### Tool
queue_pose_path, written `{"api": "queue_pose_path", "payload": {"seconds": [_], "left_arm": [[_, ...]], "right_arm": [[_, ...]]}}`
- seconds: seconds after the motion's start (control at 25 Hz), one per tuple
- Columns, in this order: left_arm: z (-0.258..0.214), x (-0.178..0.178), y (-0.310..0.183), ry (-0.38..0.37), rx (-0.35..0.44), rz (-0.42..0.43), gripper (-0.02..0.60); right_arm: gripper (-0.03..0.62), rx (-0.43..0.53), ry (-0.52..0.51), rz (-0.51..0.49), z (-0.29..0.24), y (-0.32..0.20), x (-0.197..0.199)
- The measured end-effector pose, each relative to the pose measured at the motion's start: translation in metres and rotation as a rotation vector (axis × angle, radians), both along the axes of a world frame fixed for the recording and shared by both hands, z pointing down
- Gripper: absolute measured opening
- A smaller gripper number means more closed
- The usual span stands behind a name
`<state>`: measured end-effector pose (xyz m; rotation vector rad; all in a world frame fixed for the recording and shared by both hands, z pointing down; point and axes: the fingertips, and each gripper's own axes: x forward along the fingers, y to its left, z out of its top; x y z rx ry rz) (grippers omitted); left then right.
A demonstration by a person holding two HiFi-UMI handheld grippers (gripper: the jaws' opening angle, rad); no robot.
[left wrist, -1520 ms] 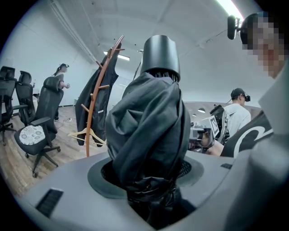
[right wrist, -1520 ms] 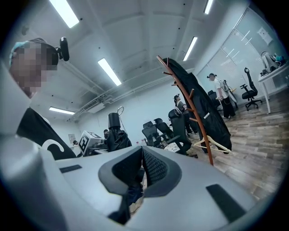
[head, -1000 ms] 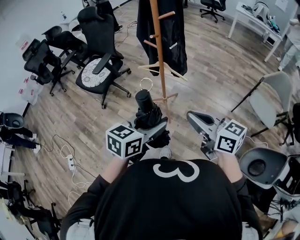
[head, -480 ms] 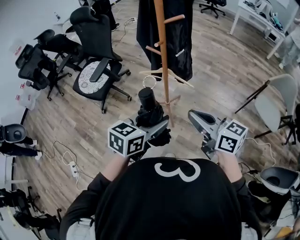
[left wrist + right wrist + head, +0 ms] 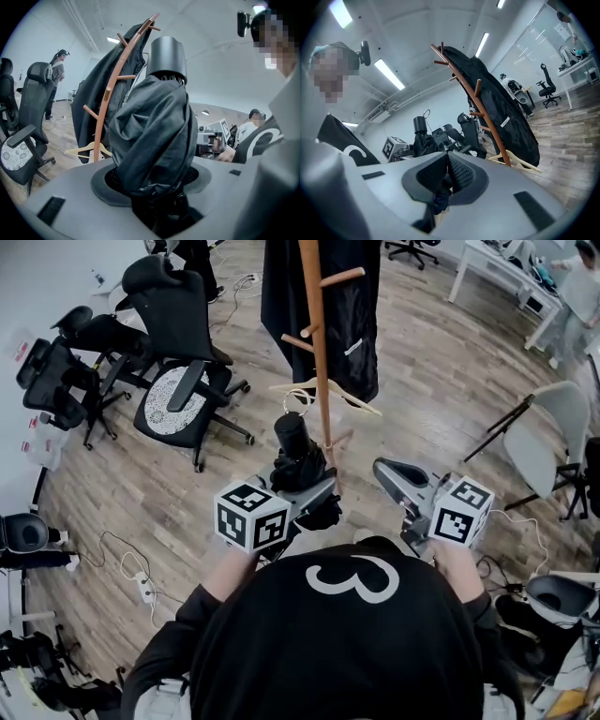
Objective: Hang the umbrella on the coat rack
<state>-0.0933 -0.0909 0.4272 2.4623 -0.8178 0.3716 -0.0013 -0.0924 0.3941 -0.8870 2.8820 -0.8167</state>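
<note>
Now we stand closer than a second ago: the rack (image 5: 317, 362) has come nearer, and the loop (image 5: 298, 399) atop the umbrella (image 5: 298, 457) lines up with the hanger (image 5: 361, 406) beside it. The loop is on none of the pegs (image 5: 342, 277) yet, so lifting likely remains. Our left gripper (image 5: 154, 187) pinches the folded umbrella, handle up. The right gripper (image 5: 447, 171) is pressed together, holding nothing. Only a white "3" (image 5: 352, 579) on the shirt (image 5: 281, 652) is readable.

A person in a black top (image 5: 337, 652) grips a folded black umbrella (image 5: 298, 456) in the left tongs (image 5: 312, 498), near a wooden coat rack (image 5: 319, 343) bearing a black coat (image 5: 354, 315). The right tongs (image 5: 398, 476) hover alongside, above the wood-plank floor (image 5: 431, 381).
</note>
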Motion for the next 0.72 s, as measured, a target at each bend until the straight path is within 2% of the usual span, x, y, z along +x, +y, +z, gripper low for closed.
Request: {"api": "queue_pose_path", "payload": {"seconds": [0.28, 0.72], "left_arm": [[-0.001, 0.001, -0.024, -0.002, -0.002, -0.03, 0.264], [0.003, 0.004, -0.096, -0.025, -0.028, -0.127, 0.264]], "right_arm": [[0.026, 0.002, -0.008, -0.026, -0.003, -0.026, 0.003], [0.026, -0.035, -0.026, -0.095, 0.003, -0.104, 0.015]]}}
